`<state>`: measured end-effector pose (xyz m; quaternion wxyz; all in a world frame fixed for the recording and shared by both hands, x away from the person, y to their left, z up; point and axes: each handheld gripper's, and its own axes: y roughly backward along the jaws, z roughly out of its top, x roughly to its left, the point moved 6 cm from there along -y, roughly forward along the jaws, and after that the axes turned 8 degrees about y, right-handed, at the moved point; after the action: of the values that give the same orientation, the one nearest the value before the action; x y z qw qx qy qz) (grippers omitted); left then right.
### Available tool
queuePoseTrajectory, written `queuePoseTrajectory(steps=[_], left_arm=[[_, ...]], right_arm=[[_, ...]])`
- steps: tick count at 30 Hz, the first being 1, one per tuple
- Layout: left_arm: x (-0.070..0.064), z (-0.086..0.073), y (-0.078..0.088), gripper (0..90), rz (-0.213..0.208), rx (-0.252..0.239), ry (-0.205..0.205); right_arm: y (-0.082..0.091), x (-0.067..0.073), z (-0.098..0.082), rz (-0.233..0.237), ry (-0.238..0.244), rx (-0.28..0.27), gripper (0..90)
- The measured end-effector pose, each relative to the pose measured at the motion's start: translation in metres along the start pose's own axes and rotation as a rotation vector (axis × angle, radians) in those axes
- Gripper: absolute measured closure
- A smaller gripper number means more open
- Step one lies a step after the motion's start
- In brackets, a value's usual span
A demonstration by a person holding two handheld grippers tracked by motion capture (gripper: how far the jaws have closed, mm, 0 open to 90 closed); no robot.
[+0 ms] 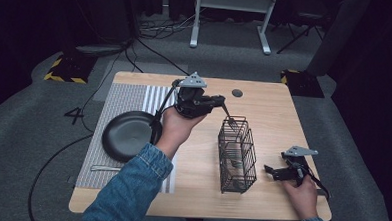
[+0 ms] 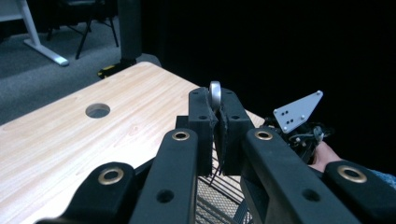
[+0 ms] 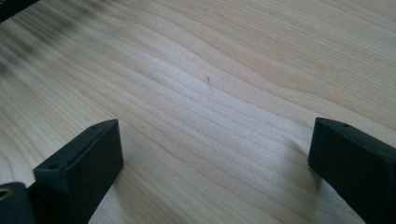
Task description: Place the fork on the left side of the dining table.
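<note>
Slim silver metal fork (image 1: 227, 118) pinched by its handle between the pressed-together jaws of the left gripper (image 1: 219, 102), tines angled down just over the rim of the black wire cutlery basket (image 1: 237, 155); likely lined up for dropping in. Seen along the jaws in the left gripper view: rounded handle end (image 2: 215, 94) poking up, basket wires below. Right gripper (image 1: 276, 172) resting on the pale wooden bench (image 3: 210, 70), jaws spread wide, holding nothing. Beyond, behind the left jaws: round black plate (image 1: 125, 135) on a striped grey placemat (image 1: 129, 100).

High view looks forward and down over the whole tabletop (image 1: 264, 101). Left gripper view rides raised, facing across it; right gripper view hugs the bare wood close.
</note>
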<state>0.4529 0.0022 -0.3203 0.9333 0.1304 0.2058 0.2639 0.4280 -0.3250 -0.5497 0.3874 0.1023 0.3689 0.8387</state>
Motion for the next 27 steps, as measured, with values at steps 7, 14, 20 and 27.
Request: queuePoseTrajectory(steps=[7, 14, 20, 27], left_arm=[[0.002, 0.011, 0.018, 86.1, 0.018, -0.029, -0.007], [0.012, 0.025, 0.039, 86.1, 0.049, -0.074, 0.006], [0.018, 0.033, 0.054, 86.1, 0.081, -0.096, -0.003], [0.031, 0.042, 0.073, 86.1, 0.128, -0.12, 0.003]], right_arm=[[0.0, 0.0, 0.0, 0.001, 0.003, -0.001, 3.1], [0.0, 0.0, 0.0, 0.002, 0.003, -0.001, 3.1], [0.0, 0.0, 0.0, 0.002, 0.003, -0.001, 3.1], [0.0, 0.0, 0.0, 0.002, 0.003, -0.001, 3.1]])
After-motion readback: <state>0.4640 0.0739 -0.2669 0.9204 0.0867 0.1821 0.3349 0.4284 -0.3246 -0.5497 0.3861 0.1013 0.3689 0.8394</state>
